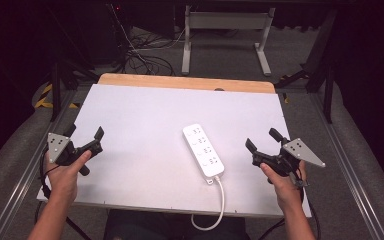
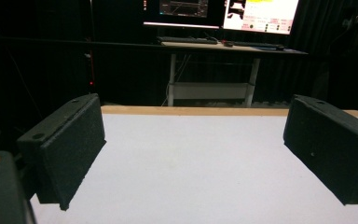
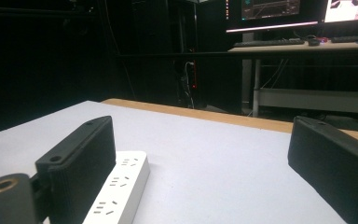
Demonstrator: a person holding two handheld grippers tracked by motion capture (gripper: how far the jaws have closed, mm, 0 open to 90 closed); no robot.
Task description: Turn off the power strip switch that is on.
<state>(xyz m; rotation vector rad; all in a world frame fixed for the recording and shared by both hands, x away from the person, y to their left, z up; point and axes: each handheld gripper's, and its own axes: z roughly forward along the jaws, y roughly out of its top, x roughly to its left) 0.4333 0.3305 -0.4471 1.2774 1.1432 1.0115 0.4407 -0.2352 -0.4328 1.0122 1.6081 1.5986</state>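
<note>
We hold both tools low over the white table top (image 1: 145, 110), one at each side, and nothing sits in either of them.

Left gripper (image 1: 86, 140): jaws stand wide apart. Along its own view we see only bare white surface between the two black pads (image 2: 70, 149), with the wooden far edge (image 2: 191, 111) of the table beyond them. Our left hand (image 1: 65, 175) wraps its handle; the grey three-cornered plate rides on top.

Right gripper (image 1: 262, 141): jaws likewise spread wide, clamped on nothing. Its pads (image 3: 86, 163) frame bare table.

White power strip (image 1: 203, 150): lies flat on the table between the two tools, nearer the right gripper than the left, and well apart from the left one. It runs lengthwise away from us, slightly angled, socket faces up. From the right gripper it sits off to the left-hand jaw's outer side; in the right gripper view the strip (image 3: 119, 189) shows just behind and beside that jaw, outside the gap. We cannot tell from that view whether the jaw touches it; the high view shows a clear gap between them.

Its white cord (image 1: 219, 205) leaves the near end of the strip and loops over the near table edge, between our two forearms.

Beyond the table, in both gripper views: a desk with lit monitors (image 2: 261, 14).
</note>
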